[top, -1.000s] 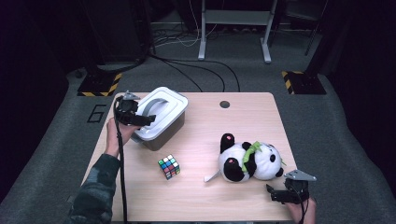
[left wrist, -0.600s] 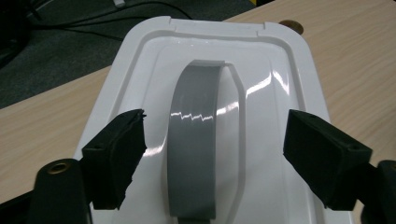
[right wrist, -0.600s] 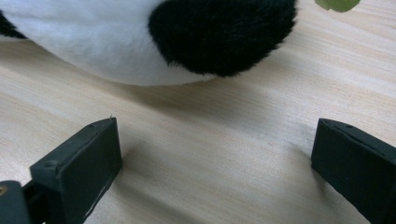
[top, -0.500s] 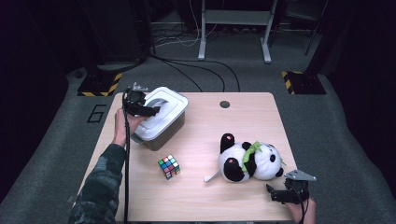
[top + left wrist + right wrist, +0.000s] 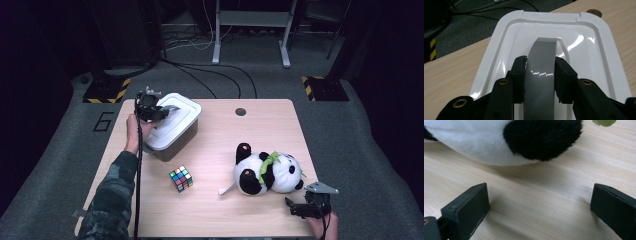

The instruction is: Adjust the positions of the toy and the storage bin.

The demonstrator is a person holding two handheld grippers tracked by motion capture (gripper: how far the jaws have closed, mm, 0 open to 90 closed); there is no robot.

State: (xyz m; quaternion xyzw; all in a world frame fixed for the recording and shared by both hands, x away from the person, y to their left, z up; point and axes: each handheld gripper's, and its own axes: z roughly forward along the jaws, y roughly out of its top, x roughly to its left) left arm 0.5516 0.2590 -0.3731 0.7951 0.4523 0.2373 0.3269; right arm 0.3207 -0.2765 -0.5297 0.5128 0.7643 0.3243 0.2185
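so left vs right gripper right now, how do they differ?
The left gripper has just been closing, and its jaws now clamp the grey handle on the white bin lid. The right gripper stands wide open with nothing between its jaws. The left sits over the bin at the table's far left corner, the right rests near the front edge by the panda plush. Both have black jaws.

Looks like a lab or test studio: dark grey carpeted floor (image 5: pixel 60 150) with a painted number six, yellow-and-black hazard-striped base plates (image 5: pixel 106 91), trailing black cables (image 5: pixel 210 70), grey metal stand (image 5: pixel 250 30), lone light wooden counter (image 5: pixel 220 125).
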